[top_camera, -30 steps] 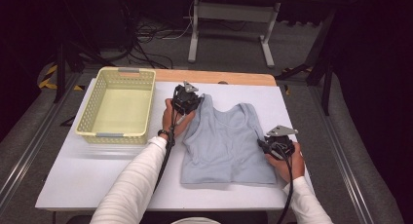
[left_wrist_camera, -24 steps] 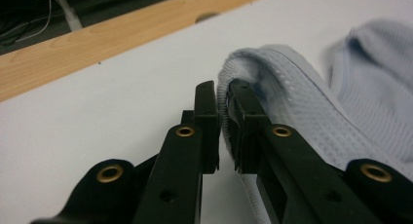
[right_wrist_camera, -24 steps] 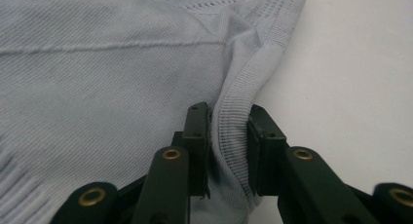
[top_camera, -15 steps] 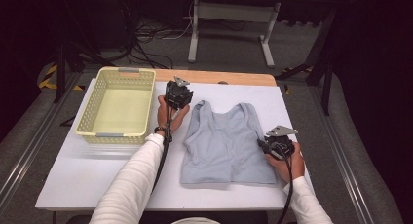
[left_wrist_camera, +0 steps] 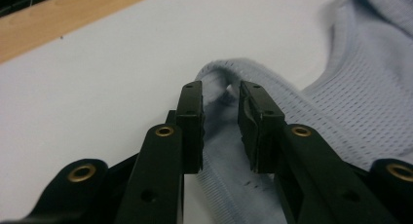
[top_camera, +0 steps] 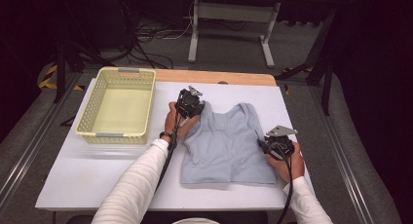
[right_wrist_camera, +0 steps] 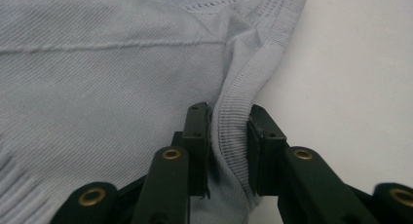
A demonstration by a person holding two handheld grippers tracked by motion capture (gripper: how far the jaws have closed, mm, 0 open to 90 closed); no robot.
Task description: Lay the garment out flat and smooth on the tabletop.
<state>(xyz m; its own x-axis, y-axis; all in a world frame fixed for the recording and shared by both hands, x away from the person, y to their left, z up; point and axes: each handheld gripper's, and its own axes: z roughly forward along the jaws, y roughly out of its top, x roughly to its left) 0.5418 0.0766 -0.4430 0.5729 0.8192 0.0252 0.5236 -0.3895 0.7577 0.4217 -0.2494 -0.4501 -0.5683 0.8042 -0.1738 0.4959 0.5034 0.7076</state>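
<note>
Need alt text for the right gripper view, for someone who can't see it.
The right gripper's two black jaws pinch a ribbed edge of the pale blue-grey tank top, the fabric rising in a fold between them. The garment lies flat to the left on the white table, which is bare to the right.

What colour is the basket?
Pale yellow basket; the high view shows it best.

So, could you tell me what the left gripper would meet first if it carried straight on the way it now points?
The left gripper already has the shoulder strap of the grey tank top between its jaws, so it would meet that folded strap first. Beyond lies bare white table, though depth is hard to judge.
</note>
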